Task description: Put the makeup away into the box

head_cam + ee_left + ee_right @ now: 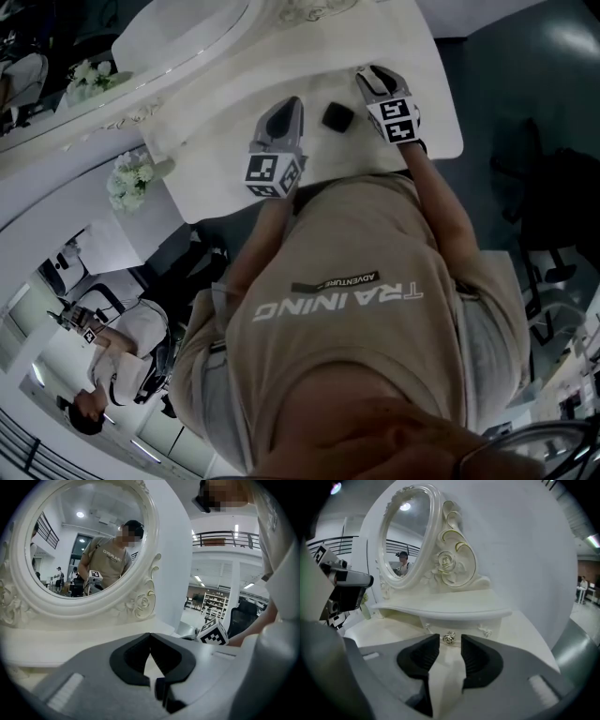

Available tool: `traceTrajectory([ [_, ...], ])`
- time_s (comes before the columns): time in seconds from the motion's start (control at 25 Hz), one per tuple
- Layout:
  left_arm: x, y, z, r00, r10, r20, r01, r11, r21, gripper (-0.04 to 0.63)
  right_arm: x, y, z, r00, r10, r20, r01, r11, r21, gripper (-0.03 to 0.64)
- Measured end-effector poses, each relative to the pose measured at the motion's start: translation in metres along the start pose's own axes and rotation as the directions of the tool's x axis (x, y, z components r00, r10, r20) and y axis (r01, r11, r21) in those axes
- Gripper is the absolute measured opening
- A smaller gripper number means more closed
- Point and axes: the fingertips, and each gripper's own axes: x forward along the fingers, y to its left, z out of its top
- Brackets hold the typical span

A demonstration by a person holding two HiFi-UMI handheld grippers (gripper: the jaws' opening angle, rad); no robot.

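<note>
Jaws: left gripper (150,637) closed, empty; right gripper (449,643) part-open, empty. Centre right over small black item (337,116) before closing.

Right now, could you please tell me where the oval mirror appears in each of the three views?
Head view: the oval mirror is at the top left, seen steeply from above.
Left gripper view: it fills the upper left, with a person reflected in it.
Right gripper view: it is upper left of centre, turned partly edge-on.
Shared landmark: the white tabletop below the mirror shows in all three.
</note>
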Motion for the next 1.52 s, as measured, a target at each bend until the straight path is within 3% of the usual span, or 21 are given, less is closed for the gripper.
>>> traceTrajectory([
  [0.28, -0.01, 0.019, -0.004, 0.999, 0.049, -0.003, -0.049, 0.998, -0.036, 0.008, 0.025, 0.008, -0.004, 0.998, -0.006, -0.069, 0.007, 1.0, 0.007, 0.152],
  [0.52, -0.017, 0.022, -0.015, 0.999, 0.048, -0.016, -0.049, 0.998, -0.042, 0.006, 0.031, 0.0, -0.007, 0.993, -0.107, -0.052, 0.11, 0.992, 0.058, 0.106],
  [1.52, -0.062, 0.012, -0.018, 0.999, 0.022, 0.04, -0.021, 0.999, -0.025, 0.007, -0.025, 0.03, -0.047, 0.993, -0.079, -0.087, 0.082, 0.996, 0.03, 0.104],
])
